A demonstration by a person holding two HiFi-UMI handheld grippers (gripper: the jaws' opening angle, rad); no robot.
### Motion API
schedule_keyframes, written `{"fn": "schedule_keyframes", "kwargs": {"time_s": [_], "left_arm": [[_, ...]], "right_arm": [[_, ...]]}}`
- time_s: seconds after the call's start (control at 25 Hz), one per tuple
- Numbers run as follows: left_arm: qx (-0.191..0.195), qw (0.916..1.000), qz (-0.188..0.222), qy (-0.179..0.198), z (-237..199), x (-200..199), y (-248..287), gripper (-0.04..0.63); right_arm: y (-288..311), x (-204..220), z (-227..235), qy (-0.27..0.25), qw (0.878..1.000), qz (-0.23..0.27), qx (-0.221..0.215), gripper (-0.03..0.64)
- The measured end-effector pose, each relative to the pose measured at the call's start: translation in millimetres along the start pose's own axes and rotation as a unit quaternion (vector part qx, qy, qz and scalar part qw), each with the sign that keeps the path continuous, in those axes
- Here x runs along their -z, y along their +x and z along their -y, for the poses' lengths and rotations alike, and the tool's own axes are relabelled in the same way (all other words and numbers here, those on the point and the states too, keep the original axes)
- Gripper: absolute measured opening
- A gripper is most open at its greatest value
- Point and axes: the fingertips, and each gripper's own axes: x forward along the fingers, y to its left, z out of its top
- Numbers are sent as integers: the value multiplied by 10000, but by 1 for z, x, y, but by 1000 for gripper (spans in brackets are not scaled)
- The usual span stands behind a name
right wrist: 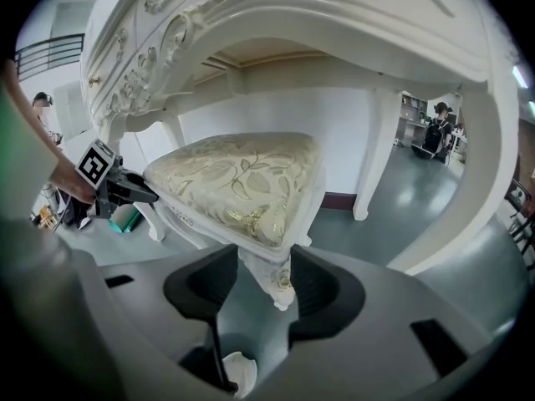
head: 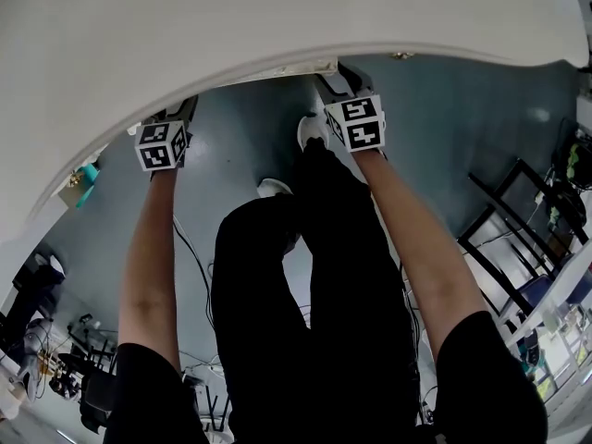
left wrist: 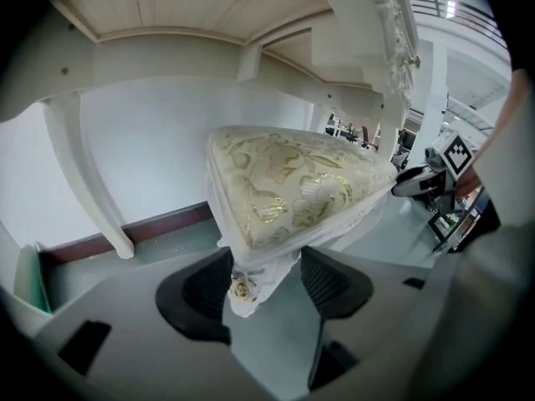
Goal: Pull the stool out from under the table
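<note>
Straddling two near corners of the stool (right wrist: pixel 242 182), which sits tucked beneath the table (right wrist: pixel 334 23), with its seat at 12 o'clock from both sets of my jaws.

Item, left gripper (left wrist: pixel 263 278): jaws wide apart, one corner leg (left wrist: pixel 244 286) standing between them, pads not clamped on it. It holds nothing.

Item, right gripper (right wrist: pixel 266 278): jaws drawn in on the other corner's leg, pads seemingly touching it on both sides.

Item, table leg (right wrist: pixel 368 161): at 2 o'clock of my right jaws, near the stool.

Hazards, as I judge them:
- Pulling with only the right side gripped would swing the stool into a table leg.
- The carved, tapering leg could slide out of the pads.
- A pull this high up could tip the stool toward me.
</note>
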Motion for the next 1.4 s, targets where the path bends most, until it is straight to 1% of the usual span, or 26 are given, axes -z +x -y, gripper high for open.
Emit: {"fn": "schedule_keyframes", "kwargs": {"time_s": [0.2, 0.36, 0.6, 0.96, 1.2, 1.4], "left_arm": [[-17, 9997, 4, -241, 17, 10, -6, 275], [-77, 9993, -7, -358, 32, 19, -12, 273], [-221, 9980, -172, -561, 53, 33, -23, 272], [-213, 9961, -360, -776, 71, 51, -34, 272], [-162, 9956, -446, -804, 82, 59, -39, 272], [-38, 9956, -566, -742, 90, 67, -47, 272]], "right_arm": [[-5, 6, 8, -70, 9999, -128, -34, 209], [-11, 13, 14, -82, 9998, -181, -13, 207], [-25, 24, 16, -143, 9994, -300, -41, 204], [-33, 39, 15, -150, 9982, -571, -111, 202], [-38, 49, 15, -104, 9974, -711, -81, 199], [-48, 59, 9, -55, 9966, -822, -70, 198]]}}
